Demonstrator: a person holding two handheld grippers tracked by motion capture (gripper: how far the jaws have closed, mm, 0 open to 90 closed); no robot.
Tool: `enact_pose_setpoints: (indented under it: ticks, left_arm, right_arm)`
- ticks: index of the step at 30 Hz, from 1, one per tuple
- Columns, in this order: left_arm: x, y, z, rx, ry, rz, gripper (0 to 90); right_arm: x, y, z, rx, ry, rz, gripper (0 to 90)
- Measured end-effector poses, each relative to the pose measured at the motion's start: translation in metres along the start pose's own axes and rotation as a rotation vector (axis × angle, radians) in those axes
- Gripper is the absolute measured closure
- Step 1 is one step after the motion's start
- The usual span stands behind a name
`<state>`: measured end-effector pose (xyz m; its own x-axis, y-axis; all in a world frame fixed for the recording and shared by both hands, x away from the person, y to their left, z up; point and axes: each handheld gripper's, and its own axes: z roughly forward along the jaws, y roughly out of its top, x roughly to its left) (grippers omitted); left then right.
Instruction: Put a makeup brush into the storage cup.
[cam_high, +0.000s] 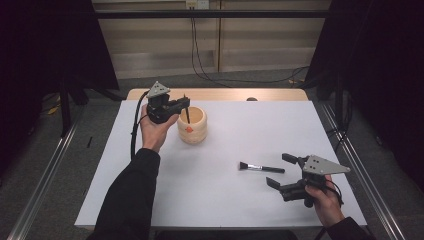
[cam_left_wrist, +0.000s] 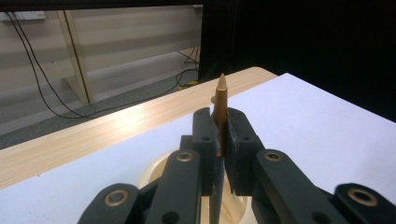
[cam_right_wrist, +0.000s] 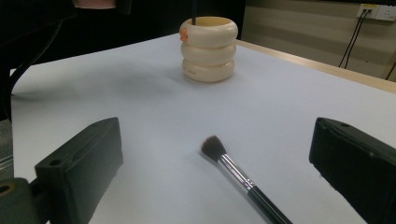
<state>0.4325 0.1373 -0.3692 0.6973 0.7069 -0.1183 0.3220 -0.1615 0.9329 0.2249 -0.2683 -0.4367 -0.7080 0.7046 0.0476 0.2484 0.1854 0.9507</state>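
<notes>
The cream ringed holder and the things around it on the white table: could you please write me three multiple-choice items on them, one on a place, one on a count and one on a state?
1. Where does the black-handled makeup brush lie?
A. inside the holder
B. flat on the white table, before the right hand-held gripper
C. on the floor

2. How many stacked rings form the cream ringed holder?
A. one
B. three
C. five

3. What is the state of the left hand-held gripper?
A. wide open
B. lying on the table
C. shut on a thin gold-tipped stick

Answers: 1 B, the high view shows the brush on the table between the open jaws' line of approach; 2 B, the right gripper view shows three bulges; 3 C, the left gripper view shows both jaws pressed on the stick above the holder.
</notes>
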Motion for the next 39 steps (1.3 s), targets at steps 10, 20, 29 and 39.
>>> enact_pose_setpoints:
  ticks: [10,20,29,39]
  left_arm:
    - [0.0009,-0.0002,-0.0002,-0.018,0.010,-0.016,78.3]
    - [0.0034,-0.0011,-0.0009,-0.024,0.021,-0.022,56.2]
    - [0.0014,0.0003,-0.0041,-0.036,0.058,-0.012,35.4]
    - [-0.0043,-0.0008,-0.0076,-0.064,0.048,-0.021,9.3]
  right_arm:
    - [-0.0001,0.0000,-0.0001,0.002,-0.002,0.002,2.2]
    - [-0.0003,0.0000,0.0001,0.001,-0.002,0.005,2.1]
    - [-0.0013,-0.0001,0.0002,-0.014,-0.002,0.012,2.2]
    - [-0.0021,-0.0001,-0.0002,-0.016,-0.006,0.019,2.2]
